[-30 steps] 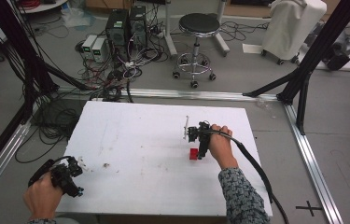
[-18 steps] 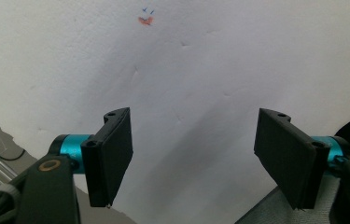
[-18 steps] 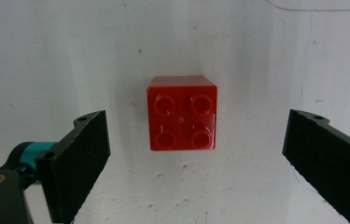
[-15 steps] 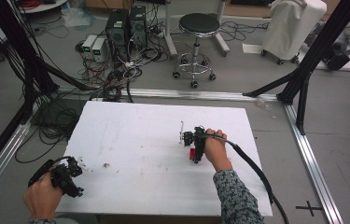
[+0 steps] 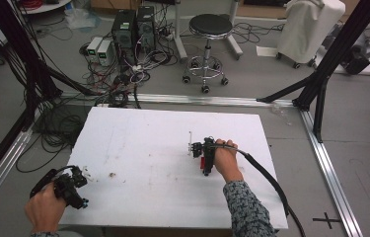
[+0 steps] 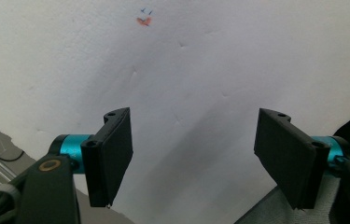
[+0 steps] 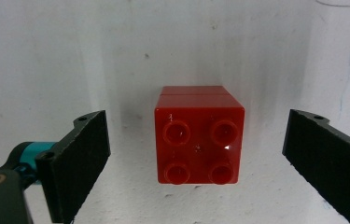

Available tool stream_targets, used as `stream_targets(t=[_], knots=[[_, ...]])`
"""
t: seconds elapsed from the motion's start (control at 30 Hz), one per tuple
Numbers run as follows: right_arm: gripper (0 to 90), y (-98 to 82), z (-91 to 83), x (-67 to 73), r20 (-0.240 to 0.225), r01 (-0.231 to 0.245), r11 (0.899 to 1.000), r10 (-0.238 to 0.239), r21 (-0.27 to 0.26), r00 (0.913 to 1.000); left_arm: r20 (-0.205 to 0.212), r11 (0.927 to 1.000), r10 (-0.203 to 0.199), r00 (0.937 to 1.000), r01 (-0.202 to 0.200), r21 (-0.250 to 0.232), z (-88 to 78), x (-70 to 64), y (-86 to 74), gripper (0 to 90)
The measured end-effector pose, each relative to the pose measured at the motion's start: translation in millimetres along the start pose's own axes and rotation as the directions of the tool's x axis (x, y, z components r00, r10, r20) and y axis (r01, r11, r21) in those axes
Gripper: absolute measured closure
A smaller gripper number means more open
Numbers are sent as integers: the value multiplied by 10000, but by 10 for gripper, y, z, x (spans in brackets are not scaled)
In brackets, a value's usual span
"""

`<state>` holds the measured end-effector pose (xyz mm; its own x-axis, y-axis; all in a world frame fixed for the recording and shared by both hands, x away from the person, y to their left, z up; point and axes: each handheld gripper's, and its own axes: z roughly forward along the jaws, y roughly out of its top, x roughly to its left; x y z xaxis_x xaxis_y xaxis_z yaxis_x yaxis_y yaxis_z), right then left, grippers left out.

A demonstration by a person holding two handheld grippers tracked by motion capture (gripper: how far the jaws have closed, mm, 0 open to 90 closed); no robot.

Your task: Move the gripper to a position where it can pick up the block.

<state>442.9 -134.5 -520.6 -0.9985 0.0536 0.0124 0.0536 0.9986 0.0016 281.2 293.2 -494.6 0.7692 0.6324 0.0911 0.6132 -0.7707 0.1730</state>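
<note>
A red block [image 7: 199, 135] with four studs on top is seen on the white bench [image 5: 138, 143], sitting directly between the two jaws of the right claw [image 7: 200, 163], which is released: both black pads stand well apart from the block's sides, with bare bench showing on either side. In the high view the right claw [image 5: 203, 157] is held low over the bench by the right hand [image 5: 226, 159], and a sliver of the red block [image 5: 202, 162] is visible just beside it. The step in hand is judged to be the approach before a grasp, since the block is already centred in the gap but not yet touched. The next move would call for the jaws to be brought down level with the block's sides and closed evenly, so that the block is not pushed sideways or tipped. The left claw [image 6: 200, 158] is also released, jaws wide, with nothing between them but bare bench and a small orange mark [image 6: 143, 20] ahead; it is held at the near corner of the bench, well apart from the block.
</note>
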Motion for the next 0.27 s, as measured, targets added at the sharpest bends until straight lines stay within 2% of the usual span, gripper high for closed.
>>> stream_targets(t=[0.07, 0.1, 0.2, 0.27], knots=[[66, -2, 2, -2, 6, 20, 10000, -20, 5, 10000, -4, 10000, 20, 10000, -20, 6, 1, 3, 0, 281], [66, -1, 9, -19, 61, 235, 9997, -234, -119, 9997, -2, 10000, 26, 10000, -26, 4, 2, 2, 0, 281], [66, -5, 0, -4, 37, 10, 10000, -10, 40, 10000, 11, 10000, 40, 10000, -40, -33, 2, 3, 1, 281], [66, -8, -1, -5, 35, 46, 10000, -46, 46, 10000, 11, 10000, 59, 10000, -59, -46, 2, 4, 2, 281]])
